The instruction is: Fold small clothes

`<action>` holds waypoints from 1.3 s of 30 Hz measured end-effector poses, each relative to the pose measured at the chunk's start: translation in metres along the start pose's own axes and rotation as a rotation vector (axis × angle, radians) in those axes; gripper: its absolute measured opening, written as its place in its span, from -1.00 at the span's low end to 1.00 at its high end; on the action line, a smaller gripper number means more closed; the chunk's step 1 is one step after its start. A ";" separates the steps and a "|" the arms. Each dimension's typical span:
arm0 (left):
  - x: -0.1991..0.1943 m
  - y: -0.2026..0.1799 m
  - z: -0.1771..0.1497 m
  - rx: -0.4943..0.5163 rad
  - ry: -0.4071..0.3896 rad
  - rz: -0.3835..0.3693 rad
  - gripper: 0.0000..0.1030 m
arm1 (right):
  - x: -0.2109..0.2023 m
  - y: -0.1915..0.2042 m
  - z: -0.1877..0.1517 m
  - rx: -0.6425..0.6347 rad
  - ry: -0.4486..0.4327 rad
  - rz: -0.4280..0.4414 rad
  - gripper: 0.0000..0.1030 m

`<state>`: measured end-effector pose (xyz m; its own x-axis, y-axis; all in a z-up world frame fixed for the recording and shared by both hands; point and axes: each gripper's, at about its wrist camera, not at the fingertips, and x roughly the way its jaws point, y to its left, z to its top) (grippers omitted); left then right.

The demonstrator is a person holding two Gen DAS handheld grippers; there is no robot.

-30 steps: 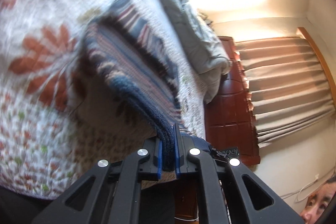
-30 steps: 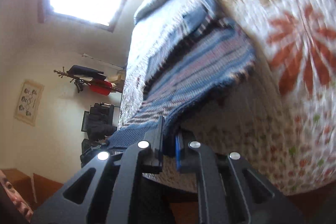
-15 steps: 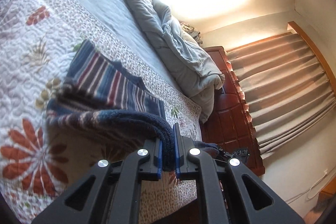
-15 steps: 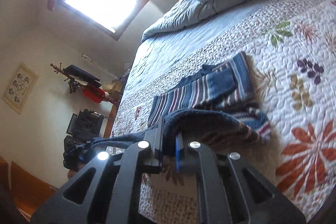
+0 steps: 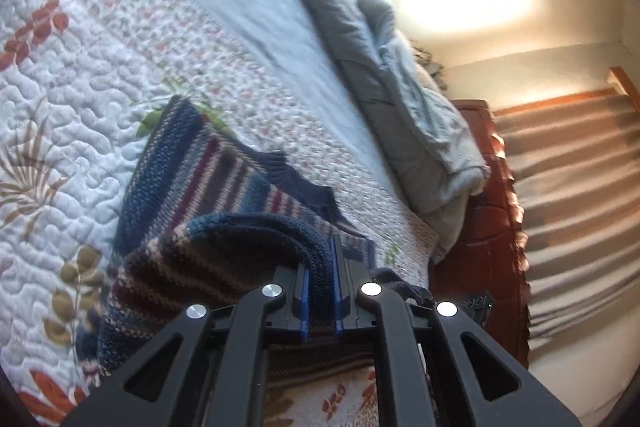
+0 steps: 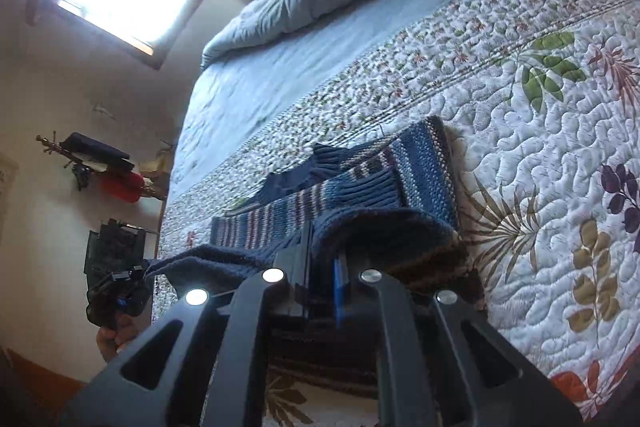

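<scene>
both jaws clamp the sweater's (image 5: 188,179) near hem: left gripper (image 5: 319,291) and right gripper (image 6: 320,279) carry it over the body lying on the quilt (image 6: 540,155), likely to halve it.

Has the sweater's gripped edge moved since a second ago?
Yes. The left gripper has carried the edge of the sweater forward over the quilt, toward the grey duvet, folding it over the lower half.
</scene>
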<state>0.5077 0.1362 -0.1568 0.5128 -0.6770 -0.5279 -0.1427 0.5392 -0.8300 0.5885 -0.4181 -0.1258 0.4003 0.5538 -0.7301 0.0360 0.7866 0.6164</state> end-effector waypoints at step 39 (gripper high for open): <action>0.100 0.026 0.040 0.394 0.222 0.418 -0.76 | 0.090 -0.025 0.041 -0.240 0.195 -0.065 -0.64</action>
<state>0.5890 0.1022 -0.2243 0.2862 -0.4335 -0.8545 0.0518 0.8975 -0.4380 0.6611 -0.3988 -0.1951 0.2206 0.5238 -0.8228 -0.1708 0.8513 0.4962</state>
